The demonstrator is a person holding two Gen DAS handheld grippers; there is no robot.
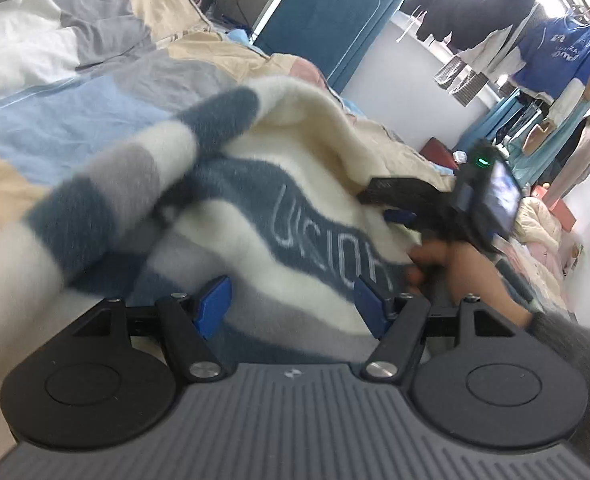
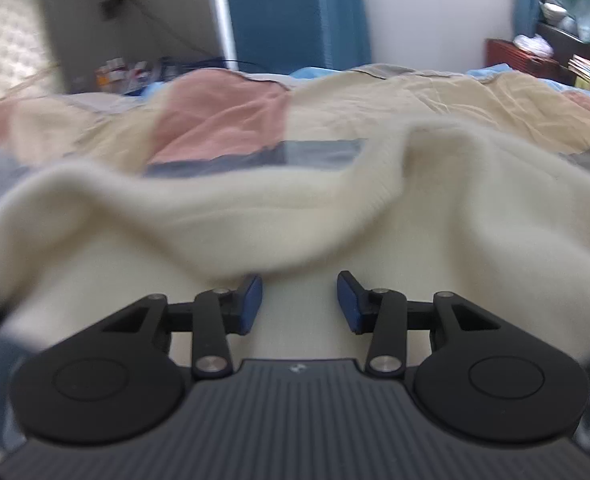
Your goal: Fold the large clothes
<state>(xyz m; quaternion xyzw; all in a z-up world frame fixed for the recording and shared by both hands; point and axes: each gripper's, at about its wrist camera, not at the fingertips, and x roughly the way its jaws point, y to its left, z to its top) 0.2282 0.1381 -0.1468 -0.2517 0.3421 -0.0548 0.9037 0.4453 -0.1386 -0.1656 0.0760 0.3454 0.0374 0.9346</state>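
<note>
Striped sleeve of the fuzzy sweater lies at the left, banded dark blue, grey and cream, draped across the body of the garment. The sweater rests on a patchwork bedspread of blue, beige and grey panels. Left gripper: jaws stand wide apart over the striped body; pads press on nothing. At the right of the left wrist view, the right gripper meets the cream edge of the sweater, held by a hand. In its own view the right gripper shows jaws partly apart over cream fabric, nothing pinched between them. Hanging clothes at far right.
</note>
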